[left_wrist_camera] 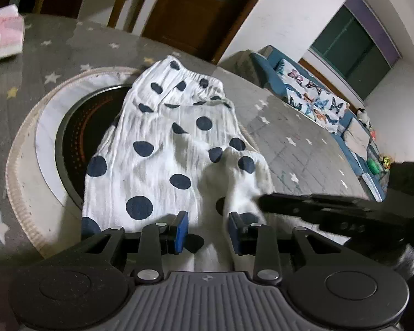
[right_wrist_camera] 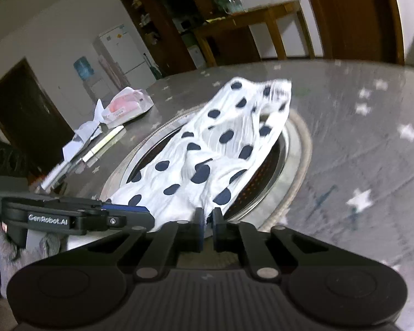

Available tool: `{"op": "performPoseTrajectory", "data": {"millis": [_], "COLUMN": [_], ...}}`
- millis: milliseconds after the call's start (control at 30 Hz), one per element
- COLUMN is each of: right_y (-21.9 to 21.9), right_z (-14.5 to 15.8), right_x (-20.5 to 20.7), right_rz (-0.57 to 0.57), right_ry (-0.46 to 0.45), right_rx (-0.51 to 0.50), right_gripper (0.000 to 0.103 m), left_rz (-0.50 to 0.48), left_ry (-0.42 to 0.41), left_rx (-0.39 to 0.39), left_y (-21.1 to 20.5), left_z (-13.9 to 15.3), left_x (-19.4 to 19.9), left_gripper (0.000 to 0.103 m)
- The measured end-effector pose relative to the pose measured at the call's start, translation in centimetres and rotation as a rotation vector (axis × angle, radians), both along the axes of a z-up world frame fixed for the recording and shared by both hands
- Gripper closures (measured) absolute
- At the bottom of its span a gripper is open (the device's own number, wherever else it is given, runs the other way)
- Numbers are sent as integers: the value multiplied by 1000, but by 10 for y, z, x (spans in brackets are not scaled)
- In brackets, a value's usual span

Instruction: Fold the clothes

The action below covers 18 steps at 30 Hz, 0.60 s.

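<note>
A white garment with navy polka dots (left_wrist_camera: 162,143) lies crumpled over the middle of a round table, its elastic waistband at the far end. In the left wrist view my left gripper (left_wrist_camera: 208,231) has its blue pads closed on a thick bunch of the near edge, and cloth fills the gap. My right gripper (left_wrist_camera: 267,201) reaches in from the right onto the same edge. In the right wrist view my right gripper (right_wrist_camera: 208,227) pinches the garment (right_wrist_camera: 207,149) at its near hem with the pads almost together. The left gripper (right_wrist_camera: 140,212) lies beside it on the left.
The table wears a grey star-patterned cover (left_wrist_camera: 289,138) around a round black hotplate (left_wrist_camera: 74,138) with a pale ring. A pink packet (right_wrist_camera: 129,104) and loose papers (right_wrist_camera: 80,135) lie on the far left of the table. A blue sofa (left_wrist_camera: 317,102) and a wooden side table (right_wrist_camera: 248,22) stand beyond.
</note>
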State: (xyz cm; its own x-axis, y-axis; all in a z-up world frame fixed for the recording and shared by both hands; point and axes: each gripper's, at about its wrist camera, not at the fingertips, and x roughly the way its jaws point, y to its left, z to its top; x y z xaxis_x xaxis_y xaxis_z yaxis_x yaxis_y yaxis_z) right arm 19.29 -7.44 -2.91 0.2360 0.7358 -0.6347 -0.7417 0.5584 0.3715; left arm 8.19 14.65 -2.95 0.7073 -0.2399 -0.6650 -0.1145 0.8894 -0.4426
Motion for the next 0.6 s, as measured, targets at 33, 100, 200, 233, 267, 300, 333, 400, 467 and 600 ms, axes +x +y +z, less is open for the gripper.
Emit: {"op": "performPoseTrajectory", "data": {"millis": [33, 100, 200, 233, 267, 300, 333, 400, 467, 600], "right_y": [-3, -8, -12, -11, -11, -10, -10, 0, 9, 28], "right_z": [5, 16, 14, 15, 15, 16, 17, 23, 30, 42], "right_x": [-3, -8, -10, -11, -12, -13, -14, -7, 1, 16], "right_rz": [0, 0, -4, -1, 2, 5, 8, -2, -12, -31], "right_ry": [-20, -59, -74, -82, -91, -100, -109, -128, -146, -183], "right_rx": [-19, -56, -154, -172, -189, -206, -223, -198, -173, -122], "right_gripper": [98, 98, 98, 98, 98, 98, 95, 94, 94, 93], "left_rz": [-4, -9, -7, -7, -5, -3, -5, -18, -39, -107], "left_ry": [-2, 0, 13, 9, 7, 7, 4, -10, -29, -67], "left_rx": [10, 24, 43, 51, 58, 65, 71, 86, 101, 114], "left_y": [0, 1, 6, 7, 9, 10, 9, 7, 1, -21], "left_z": [1, 1, -2, -2, -1, 0, 1, 6, 11, 16], "left_x": [-2, -6, -13, -16, -19, -22, -25, -32, -39, -50], "left_gripper": [68, 68, 68, 68, 68, 68, 68, 68, 68, 68]}}
